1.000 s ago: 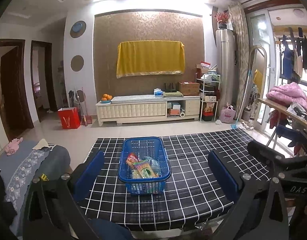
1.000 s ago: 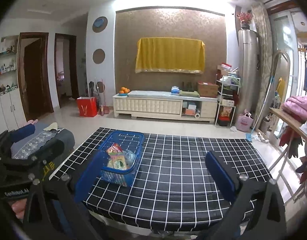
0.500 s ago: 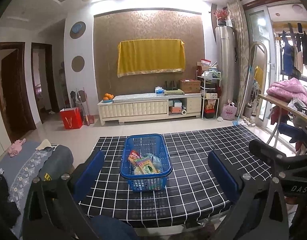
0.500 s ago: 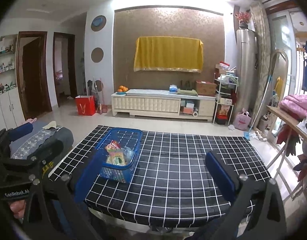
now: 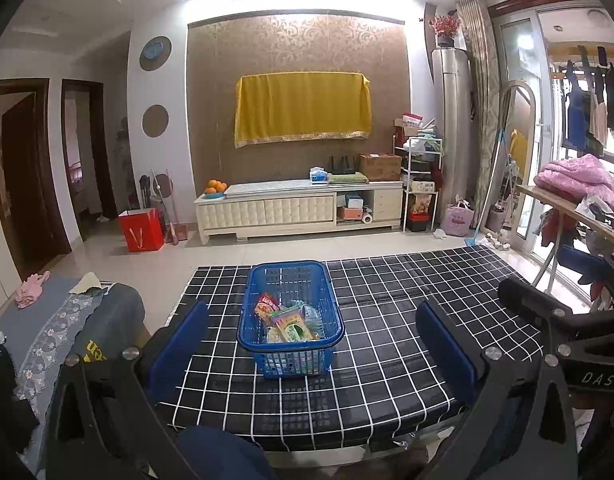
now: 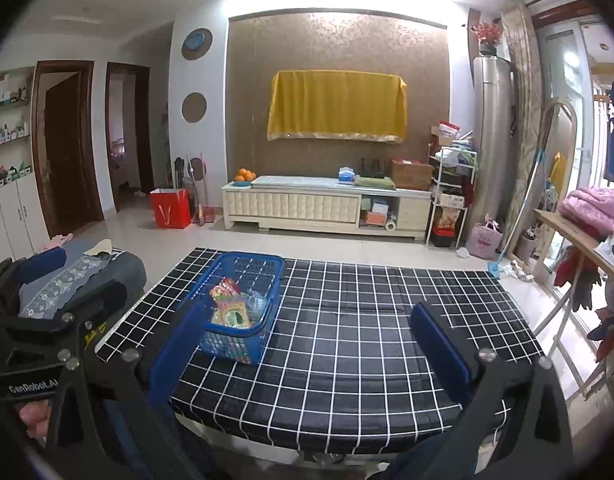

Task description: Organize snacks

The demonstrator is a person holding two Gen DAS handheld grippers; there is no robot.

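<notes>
A blue plastic basket (image 5: 289, 277) stands on a table with a black cloth with white grid lines (image 5: 387, 320). Several snack packets (image 5: 285, 320) lie inside it. My left gripper (image 5: 313, 344) is open and empty, held in front of the basket near the table's front edge. In the right wrist view the basket (image 6: 243, 268) sits at the table's left part, with the snack packets (image 6: 233, 308) in it. My right gripper (image 6: 307, 348) is open and empty, to the right of the basket, near the front edge. The left gripper's body (image 6: 35, 344) shows at the left.
A grey sofa with cloths (image 5: 63, 320) stands left of the table. A folding table with a pink quilt (image 5: 575, 184) is at the right. A white TV cabinet (image 5: 299, 208) and a red bag (image 5: 141, 230) stand across the tiled floor.
Both grippers have drawn back slightly and tilted, so the basket and table sit a little higher and farther in both views. Both stay open. The basket has not moved.
</notes>
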